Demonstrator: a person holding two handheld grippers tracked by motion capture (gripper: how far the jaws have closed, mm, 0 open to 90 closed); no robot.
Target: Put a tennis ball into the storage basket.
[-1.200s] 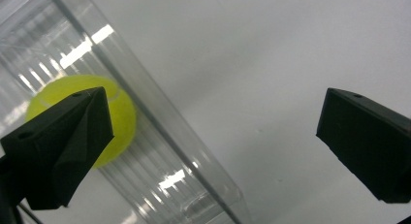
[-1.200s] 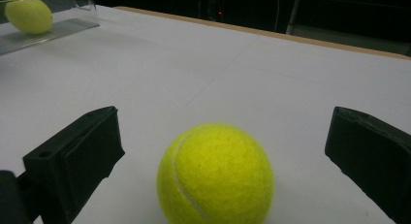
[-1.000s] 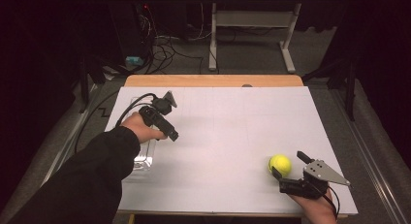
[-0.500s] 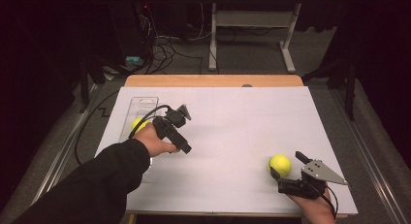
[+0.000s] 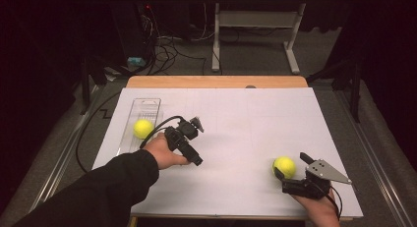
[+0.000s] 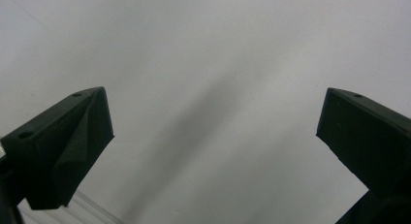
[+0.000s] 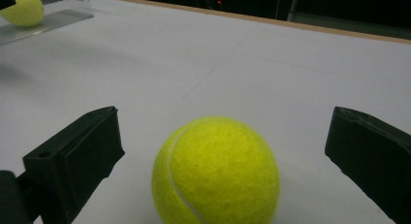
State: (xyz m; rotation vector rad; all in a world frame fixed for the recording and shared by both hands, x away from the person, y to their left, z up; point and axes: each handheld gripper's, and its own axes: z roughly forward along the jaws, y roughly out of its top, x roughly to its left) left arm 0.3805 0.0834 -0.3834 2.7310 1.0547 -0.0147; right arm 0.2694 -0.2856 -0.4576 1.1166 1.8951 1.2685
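Right hand-held gripper [image 5: 291, 176] sits at the near right edge of the white paper-covered tabletop [image 5: 236, 124], jaws spread wide, nothing gripped. In the right gripper view the fuzzy yellow-green tennis ball [image 7: 216, 171] rests on the tabletop between the two black jaws, clear of both, slightly closer to the left one. In the high view the same ball [image 5: 284, 166] lies just ahead of the jaw tips.

Handling guess: light, felt-covered, springy shell, so not slippery and not fragile. Main risk is that it rolls away if one jaw hits first. Best hold looks like straight across the widest part, jaws level with the ball's middle, closing evenly. Gripper probably needs to go a bit further forward so the pads straddle the equator, not the near face.

Left hand-held gripper [image 5: 189, 133] is mid-table on the left, jaws also apart and empty; the left gripper view looks down on bare white surface between them.

Further back left, a second yellow-green tennis ball [image 5: 143, 128] sits in a long clear plastic tray [image 5: 147, 105], just beside the left hand [image 5: 164, 152]. Tray's far half is free.
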